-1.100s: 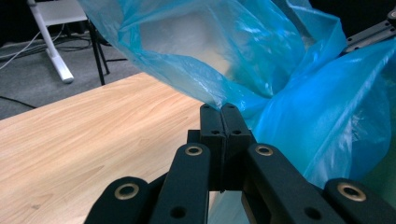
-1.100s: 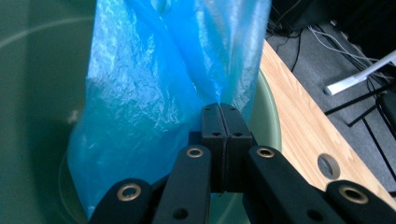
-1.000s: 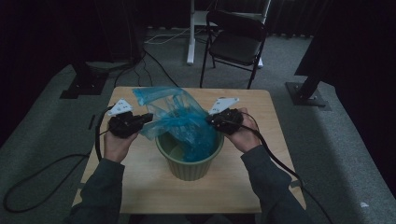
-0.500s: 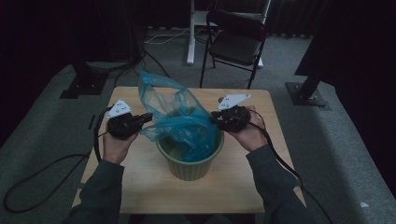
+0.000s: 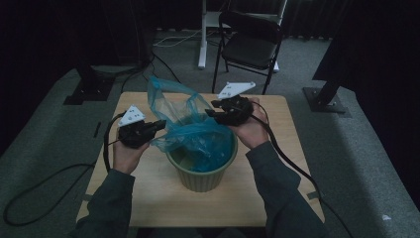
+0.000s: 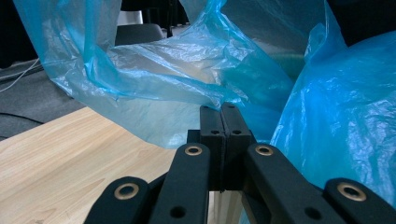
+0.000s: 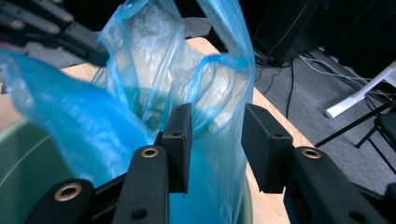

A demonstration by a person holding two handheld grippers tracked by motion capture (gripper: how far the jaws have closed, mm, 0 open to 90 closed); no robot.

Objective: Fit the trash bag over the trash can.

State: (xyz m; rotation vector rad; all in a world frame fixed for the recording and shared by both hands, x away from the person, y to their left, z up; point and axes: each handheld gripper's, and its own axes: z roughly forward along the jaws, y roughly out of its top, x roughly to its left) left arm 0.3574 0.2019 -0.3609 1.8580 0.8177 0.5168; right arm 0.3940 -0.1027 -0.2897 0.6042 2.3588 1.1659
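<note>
A thin blue plastic bag (image 5: 198, 134) sits half inside a green ribbed pot (image 5: 200, 181) in the middle of the wooden table (image 5: 148, 208), with its upper part standing up behind the pot. My left gripper (image 5: 159, 124) is at the pot's left, shut on a fold of the bag's edge (image 6: 177, 70); its jaws (image 6: 222, 109) meet tightly on the film. My right gripper (image 5: 210, 109) hovers above the pot's far right rim. Its jaws (image 7: 214, 121) have just been opening, and bag film (image 7: 154, 56) hangs loosely between them without being pressed.
A black folding chair (image 5: 250, 44) stands just behind the table, beside a white stand leg (image 5: 203, 34). Black stand bases (image 5: 327, 94) rest on the grey carpet at either side. Cables (image 5: 44, 183) trail from the grippers over the table edges onto the floor.
The right gripper has lifted off the pot's rim and its jaws have parted, letting go of the film. The bag's upper part now stands taller at the back. The left hand stayed put.
</note>
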